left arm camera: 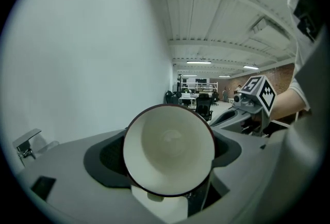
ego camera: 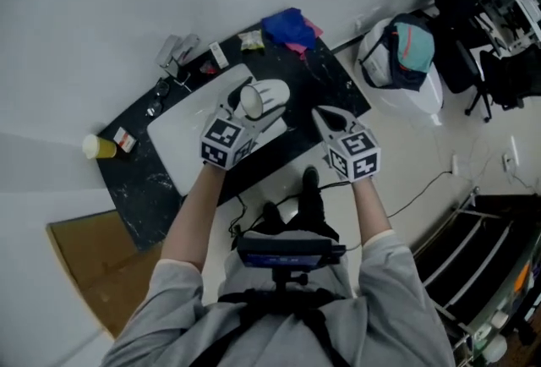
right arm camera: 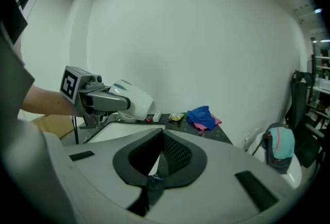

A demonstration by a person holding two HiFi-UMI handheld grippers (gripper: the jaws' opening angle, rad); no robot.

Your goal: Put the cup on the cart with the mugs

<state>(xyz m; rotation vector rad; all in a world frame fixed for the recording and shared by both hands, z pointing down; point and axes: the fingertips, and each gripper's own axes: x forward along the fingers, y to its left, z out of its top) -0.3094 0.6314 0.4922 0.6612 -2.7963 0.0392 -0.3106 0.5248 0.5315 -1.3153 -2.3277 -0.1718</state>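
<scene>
Cup is white inside with a dark rim.

Cup glossy, glazed; counter black speckled stone-like; blue cloth soft, matt

Your left tool is covering most of the cup in the head view, so the cup's outer wall and base are not showing there. In the left gripper view the cup's open mouth is filling the gap and hiding where the jaws are pressing on it. The small things by the wall on the worktop are showing too small to name. The dark frame at the lower right, possibly a cart, is running off the picture's edge.
</scene>
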